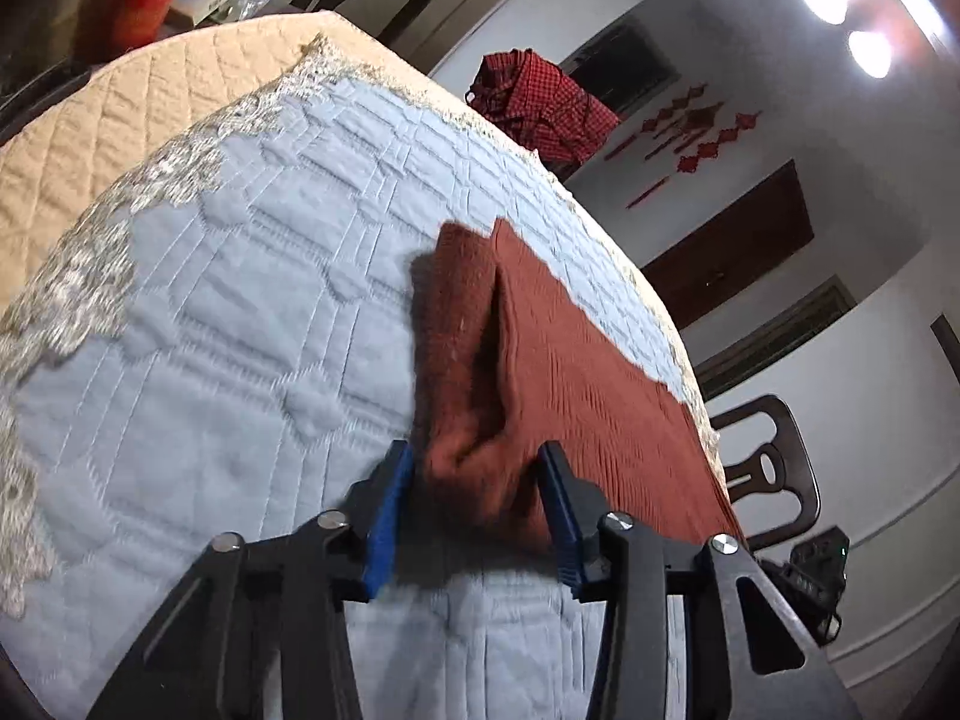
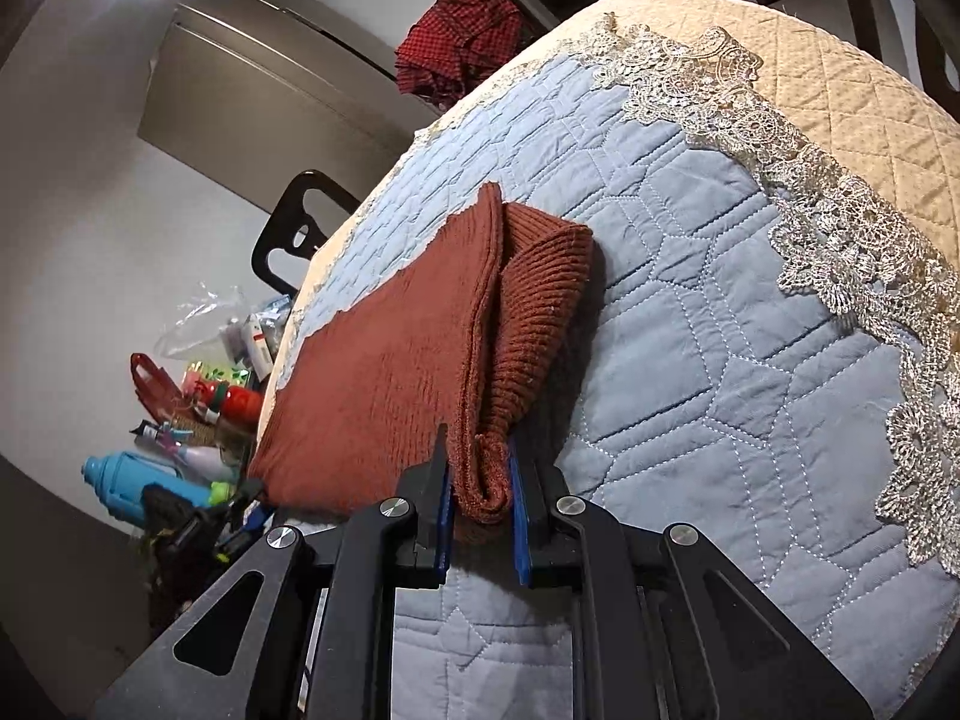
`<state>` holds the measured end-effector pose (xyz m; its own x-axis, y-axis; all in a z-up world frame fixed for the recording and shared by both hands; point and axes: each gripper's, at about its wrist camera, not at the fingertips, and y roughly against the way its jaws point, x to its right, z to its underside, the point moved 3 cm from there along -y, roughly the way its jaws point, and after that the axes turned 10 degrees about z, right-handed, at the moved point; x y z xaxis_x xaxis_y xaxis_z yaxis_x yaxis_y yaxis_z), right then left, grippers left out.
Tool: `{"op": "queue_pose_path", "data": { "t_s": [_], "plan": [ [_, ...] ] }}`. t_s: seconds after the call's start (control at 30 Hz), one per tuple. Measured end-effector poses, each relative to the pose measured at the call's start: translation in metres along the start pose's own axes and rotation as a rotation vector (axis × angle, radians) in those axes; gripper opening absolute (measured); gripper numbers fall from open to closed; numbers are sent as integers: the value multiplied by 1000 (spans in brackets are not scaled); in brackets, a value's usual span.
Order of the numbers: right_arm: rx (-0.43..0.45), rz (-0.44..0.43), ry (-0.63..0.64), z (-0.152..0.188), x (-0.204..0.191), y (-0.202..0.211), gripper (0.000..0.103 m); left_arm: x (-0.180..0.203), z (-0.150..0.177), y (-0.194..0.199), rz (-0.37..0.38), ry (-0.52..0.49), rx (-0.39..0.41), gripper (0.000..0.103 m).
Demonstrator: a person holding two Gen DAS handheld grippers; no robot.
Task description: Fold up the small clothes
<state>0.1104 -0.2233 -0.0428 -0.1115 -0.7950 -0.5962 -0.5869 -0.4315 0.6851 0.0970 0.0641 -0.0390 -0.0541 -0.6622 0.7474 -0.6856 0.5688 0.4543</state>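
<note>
A rust-red ribbed knit garment (image 1: 588, 372) (image 2: 384, 360) lies on the light blue quilted cover (image 1: 240, 300) (image 2: 720, 360), one side folded over into a raised flap. In the left wrist view my left gripper (image 1: 477, 456) has its blue pads (image 1: 390, 510) standing apart, and a blurred fold of the garment hangs loosely between them. In the right wrist view my right gripper (image 2: 480, 450) is shut on a bunched edge of the same garment, lifting that flap off the cover.
Lace trim (image 2: 840, 228) borders the blue cover over a cream quilted layer (image 1: 120, 120). A red checked garment (image 1: 540, 102) (image 2: 462, 42) sits past the far edge. Dark chairs (image 1: 768, 468) (image 2: 300, 228) stand beside the table. Bottles and bags (image 2: 198, 420) clutter the floor side.
</note>
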Motion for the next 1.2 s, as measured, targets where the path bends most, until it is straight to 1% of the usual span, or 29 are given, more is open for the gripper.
{"op": "queue_pose_path", "data": {
  "t_s": [0.03, 0.1, 0.2, 0.3, 0.43, 0.53, 0.63, 0.7, 0.73, 0.8, 0.9, 0.97, 1.0, 1.07, 1.13, 1.17, 1.2],
  "plan": [
    [1, 0, -2, 0, 0, -1, 16, 1, -2, -3, -2, 0, -4, 21],
    [2, -3, -7, 0, 1, -1, 16, 3, -4, -5, -6, -2, -7, 15],
    [3, -13, -15, 0, 4, -1, 16, 13, 0, 3, -9, -21, 5, 13],
    [6, -20, -18, 0, 5, 3, 16, 22, 6, 23, 11, -25, 24, 13],
    [11, -23, -9, -2, 9, 13, 16, 27, 18, 40, 26, -32, 17, 13],
    [9, -12, 7, -2, 11, 16, 16, 21, 26, 36, -2, -50, -10, 13],
    [-22, 19, 24, 1, 12, 9, 16, 8, 31, 28, -20, -7, -50, 14],
    [-33, 30, 34, 4, 12, 8, 17, 7, 33, 30, -28, -9, -58, 17],
    [-34, 39, 43, 5, 11, 10, 19, 8, 34, 33, -39, -16, -60, 18],
    [-26, 70, 62, 6, 11, 16, 20, 10, 33, 40, -59, -31, -58, 18],
    [27, 117, 85, 4, 10, 35, 20, 19, 28, 55, -81, -78, -31, 18],
    [90, 152, 118, 0, 3, 52, 20, 29, 20, 63, -105, -122, 2, 18],
    [114, 151, 134, -2, -2, 57, 20, 36, 16, 64, -109, -147, 14, 18],
    [143, 122, 173, -4, -15, 60, 20, 51, 7, 59, -83, -194, 26, 18],
    [132, 85, 209, -4, -26, 50, 20, 65, 3, 43, -44, -235, 7, 18],
    [116, 83, 220, -4, -31, 40, 20, 70, 1, 35, -38, -255, -2, 18],
    [100, 87, 228, -4, -34, 30, 20, 73, 1, 23, -49, -277, -13, 18]
  ]
}}
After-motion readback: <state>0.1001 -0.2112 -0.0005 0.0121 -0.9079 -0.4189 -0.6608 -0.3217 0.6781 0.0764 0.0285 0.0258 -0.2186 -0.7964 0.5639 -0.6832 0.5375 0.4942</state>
